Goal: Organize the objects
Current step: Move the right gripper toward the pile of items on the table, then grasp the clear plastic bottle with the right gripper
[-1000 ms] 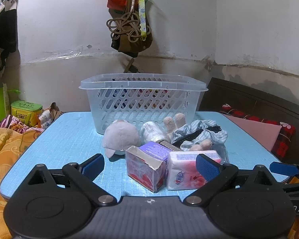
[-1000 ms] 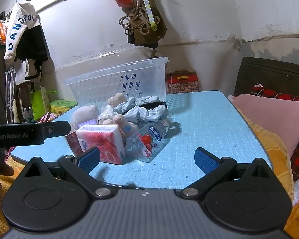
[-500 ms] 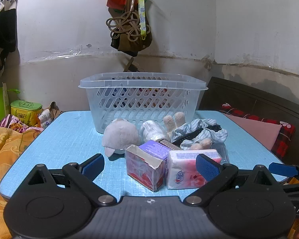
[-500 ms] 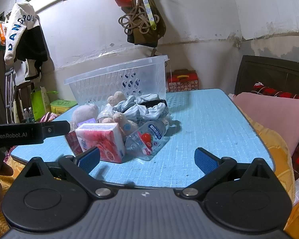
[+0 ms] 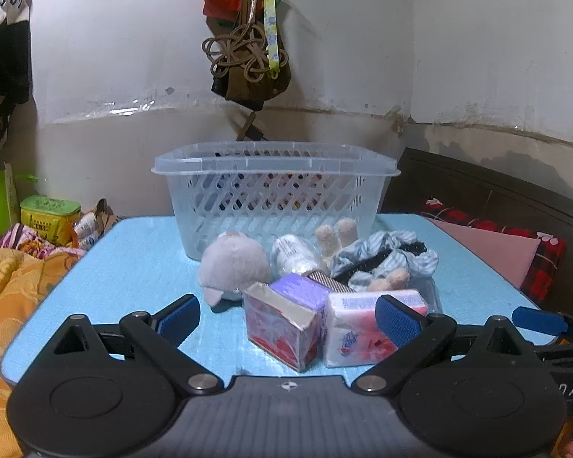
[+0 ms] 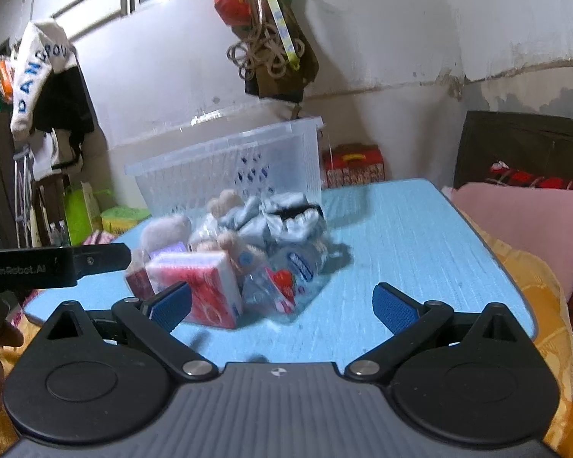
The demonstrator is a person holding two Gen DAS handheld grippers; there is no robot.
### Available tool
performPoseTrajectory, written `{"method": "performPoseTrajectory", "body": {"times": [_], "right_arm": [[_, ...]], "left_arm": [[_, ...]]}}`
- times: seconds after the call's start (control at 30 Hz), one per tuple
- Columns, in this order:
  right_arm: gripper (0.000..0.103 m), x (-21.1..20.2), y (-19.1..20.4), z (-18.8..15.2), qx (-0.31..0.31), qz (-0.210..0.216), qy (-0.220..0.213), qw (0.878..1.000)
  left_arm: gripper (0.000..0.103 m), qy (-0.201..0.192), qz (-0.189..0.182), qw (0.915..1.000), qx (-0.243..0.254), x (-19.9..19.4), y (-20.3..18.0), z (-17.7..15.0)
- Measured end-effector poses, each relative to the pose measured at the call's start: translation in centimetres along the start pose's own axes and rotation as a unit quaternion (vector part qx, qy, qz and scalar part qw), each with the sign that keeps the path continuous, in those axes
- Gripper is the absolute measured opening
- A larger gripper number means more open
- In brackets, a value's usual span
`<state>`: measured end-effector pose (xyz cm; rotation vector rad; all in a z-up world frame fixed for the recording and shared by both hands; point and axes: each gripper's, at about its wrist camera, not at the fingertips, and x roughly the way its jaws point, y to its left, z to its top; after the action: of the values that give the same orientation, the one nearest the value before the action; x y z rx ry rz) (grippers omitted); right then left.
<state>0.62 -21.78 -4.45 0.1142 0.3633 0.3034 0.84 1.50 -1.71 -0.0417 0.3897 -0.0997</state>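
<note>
Two hand-held grippers wait at the near edge of the blue table [image 5: 133,259]. The left hand-held gripper [image 5: 286,315] has its fingers wide apart and holds nothing. The right hand-held gripper [image 6: 282,303] is spread wide too, and it is empty.

Lots of little things sit in a heap in the middle of the table. At the front are a torn red box [image 5: 280,322] and a pink tissue pack [image 5: 357,334], side by side and touching. Behind them are a gray plush toy [image 5: 233,267], a striped cloth [image 5: 386,257] and a clear water bottle [image 6: 286,271] lying on its side. The clear plastic basket [image 5: 275,198] stands just behind the heap.

It looks like the very start, with nothing picked up yet. Next, one gripper should reach forward, close on a front thing like the tissue pack, and lift it over the basket rim.
</note>
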Motion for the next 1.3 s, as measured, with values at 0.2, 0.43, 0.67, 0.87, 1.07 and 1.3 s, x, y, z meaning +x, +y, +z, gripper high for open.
{"method": "performPoseTrajectory", "body": {"times": [0.2,0.43,0.67,0.87,1.07,1.3], "right_arm": [[0.103,1.3,-0.1,1.5,-0.002,0.003,-0.022,1.000],[0.103,2.6,-1.3,2.2,0.024,0.006,-0.028,0.999],[0.103,2.5,-2.7,2.0,0.023,-0.014,-0.021,0.999],[0.103,3.5,-2.9,1.4,0.040,-0.009,-0.006,0.999],[0.103,2.8,-2.1,0.8,0.027,0.001,-0.008,1.000],[0.103,2.6,-1.8,0.2,0.021,-0.002,0.000,1.000]], "left_arm": [[0.098,-0.020,0.027,0.9982,0.049,-1.2,1.7,4.9],[0.086,-0.013,0.056,0.9975,0.042,5.2,8.0,14.8],[0.044,0.079,0.062,0.9949,-0.011,15.1,11.9,16.0],[0.023,0.098,0.065,0.9930,0.000,16.2,11.8,15.1],[0.019,0.096,0.081,0.9920,0.011,16.5,11.5,15.0],[0.021,0.088,0.099,0.9909,0.026,16.5,10.9,15.0]]}}
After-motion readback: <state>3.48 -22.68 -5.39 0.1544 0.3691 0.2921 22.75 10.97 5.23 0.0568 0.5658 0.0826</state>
